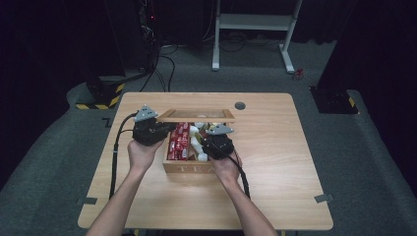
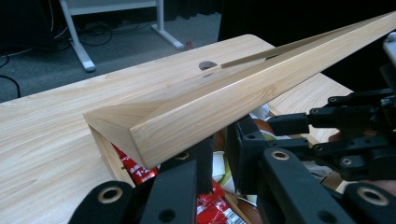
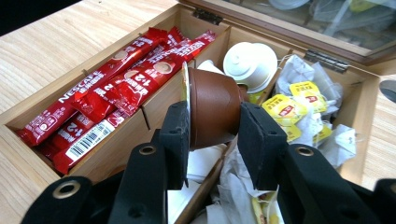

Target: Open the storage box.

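Note:
A wooden tea box [image 1: 189, 168] stands mid-table with its glass-paned lid [image 1: 195, 115] raised. My left gripper [image 1: 168, 129] is at the lid's left end. In the left gripper view the lid [image 2: 243, 98] runs over my left gripper [image 2: 223, 142], whose jaws sit close together, tips hidden behind the lid's lower edge, holding it up. My right gripper [image 1: 205, 143] hovers over the box's right half. It [image 3: 215, 114] is shut on a brown coffee capsule [image 3: 212, 109], held on its side just above the compartments.
The box holds red Nescafé sachets [image 3: 107, 88] on the left, white capsules [image 3: 250, 60] at the back and yellow-tagged tea bags [image 3: 299, 102] on the right. The table [image 1: 275, 162] has a cable hole [image 1: 240, 105]. A white desk frame [image 1: 255, 22] stands beyond.

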`<state>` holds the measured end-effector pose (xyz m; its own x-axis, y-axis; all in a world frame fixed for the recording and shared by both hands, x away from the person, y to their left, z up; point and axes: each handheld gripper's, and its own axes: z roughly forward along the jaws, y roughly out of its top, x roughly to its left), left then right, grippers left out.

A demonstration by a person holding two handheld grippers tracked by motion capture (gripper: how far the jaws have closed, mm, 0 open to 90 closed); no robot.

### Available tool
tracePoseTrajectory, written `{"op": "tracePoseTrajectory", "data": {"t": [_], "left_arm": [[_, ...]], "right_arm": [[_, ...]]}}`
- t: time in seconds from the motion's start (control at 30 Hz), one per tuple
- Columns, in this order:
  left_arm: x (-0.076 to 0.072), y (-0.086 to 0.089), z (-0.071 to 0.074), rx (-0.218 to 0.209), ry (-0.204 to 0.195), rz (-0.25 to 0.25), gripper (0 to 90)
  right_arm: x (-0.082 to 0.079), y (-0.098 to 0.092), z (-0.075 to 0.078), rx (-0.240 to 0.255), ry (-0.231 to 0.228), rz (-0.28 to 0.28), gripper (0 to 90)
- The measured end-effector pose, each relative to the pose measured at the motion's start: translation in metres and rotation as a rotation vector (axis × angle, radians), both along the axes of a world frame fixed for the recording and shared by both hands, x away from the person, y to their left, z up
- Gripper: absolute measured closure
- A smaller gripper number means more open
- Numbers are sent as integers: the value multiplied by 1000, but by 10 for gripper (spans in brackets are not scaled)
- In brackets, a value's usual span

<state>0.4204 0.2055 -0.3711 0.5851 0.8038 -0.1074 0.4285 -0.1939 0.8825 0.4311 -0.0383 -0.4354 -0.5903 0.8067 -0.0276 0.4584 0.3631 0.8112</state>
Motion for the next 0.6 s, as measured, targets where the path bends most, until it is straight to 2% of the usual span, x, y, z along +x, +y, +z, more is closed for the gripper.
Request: {"op": "tracePoseTrajectory", "data": {"t": [0.6], "left_arm": [[1, -3, -2, 10, 4, -4, 808]], "right_arm": [[-13, -32, 9, 25, -27, -23, 642]]}}
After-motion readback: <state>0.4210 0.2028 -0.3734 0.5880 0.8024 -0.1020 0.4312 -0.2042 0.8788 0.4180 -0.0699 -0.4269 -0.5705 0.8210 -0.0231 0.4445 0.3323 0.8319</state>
